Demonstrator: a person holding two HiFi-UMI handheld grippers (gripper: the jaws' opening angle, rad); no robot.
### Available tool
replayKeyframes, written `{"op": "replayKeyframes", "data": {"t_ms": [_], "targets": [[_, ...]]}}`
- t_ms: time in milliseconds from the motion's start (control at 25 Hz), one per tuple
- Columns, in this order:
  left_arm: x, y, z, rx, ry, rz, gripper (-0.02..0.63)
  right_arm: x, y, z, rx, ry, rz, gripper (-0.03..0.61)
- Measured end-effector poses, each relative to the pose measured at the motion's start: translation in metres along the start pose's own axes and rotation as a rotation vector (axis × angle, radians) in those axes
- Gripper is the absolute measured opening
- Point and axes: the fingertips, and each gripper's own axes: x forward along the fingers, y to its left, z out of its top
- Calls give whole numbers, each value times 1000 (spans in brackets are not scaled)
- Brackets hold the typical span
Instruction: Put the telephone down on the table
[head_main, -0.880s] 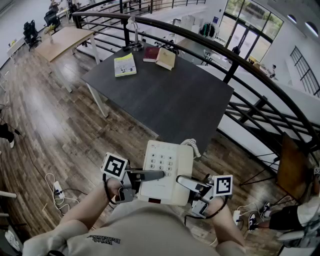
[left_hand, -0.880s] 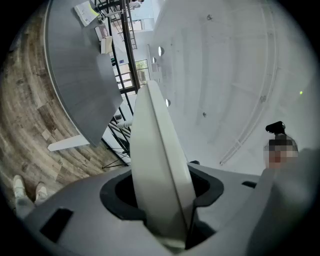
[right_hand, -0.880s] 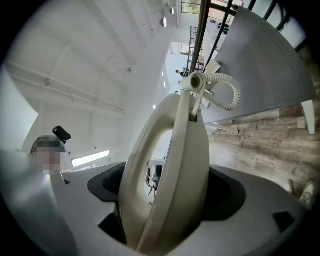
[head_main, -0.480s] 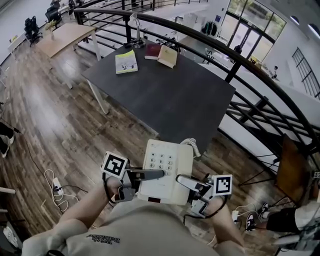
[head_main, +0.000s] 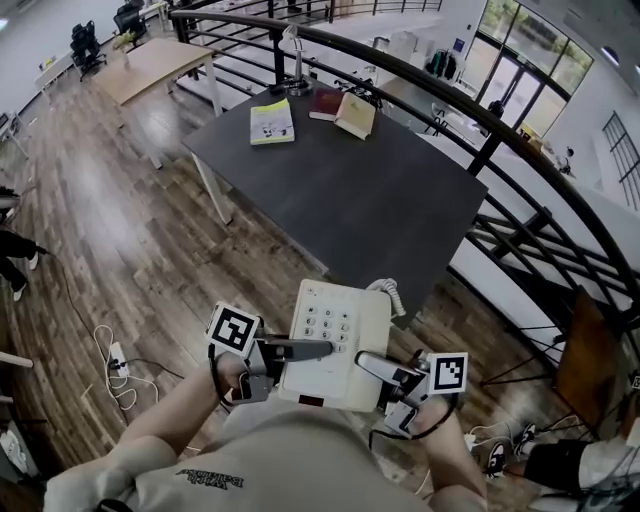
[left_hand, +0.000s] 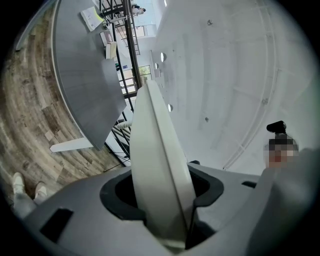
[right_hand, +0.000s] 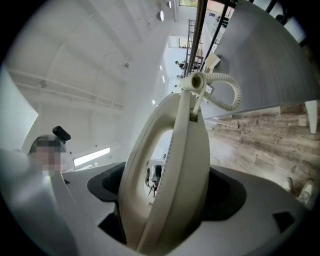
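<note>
Head view: left hand-held gripper (head_main: 308, 350) and right hand-held gripper (head_main: 373, 365) clamp phone (head_main: 335, 340) edges; likely stiff, slick plastic; tabletop (head_main: 350, 200) at 12 o'clock.

Too small to read: the covers of the books (head_main: 272, 122) at the far end of the surface (head_main: 400, 215). Hidden under the telephone (head_main: 335, 345) in the head view: the lower fingers of the left gripper (head_main: 320, 352) and the right gripper (head_main: 364, 364). Cut off by the right edge: a bystander's legs (head_main: 565, 462).
</note>
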Motion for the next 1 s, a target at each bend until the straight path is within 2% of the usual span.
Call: {"op": "replayKeyframes", "data": {"t_ms": [120, 400, 680, 1000], "targets": [[-6, 0, -3, -5, -36, 0, 229, 6, -2, -5, 15, 30, 15, 419], [-20, 9, 3, 27, -132, 70, 229, 16, -11, 0, 8, 138, 40, 419], [-42, 9, 38, 90, -248, 105, 229, 52, -17, 27, -30, 230, 100, 419], [-87, 17, 96, 170, -307, 109, 229, 119, -34, 59, -69, 303, 149, 420]]}}
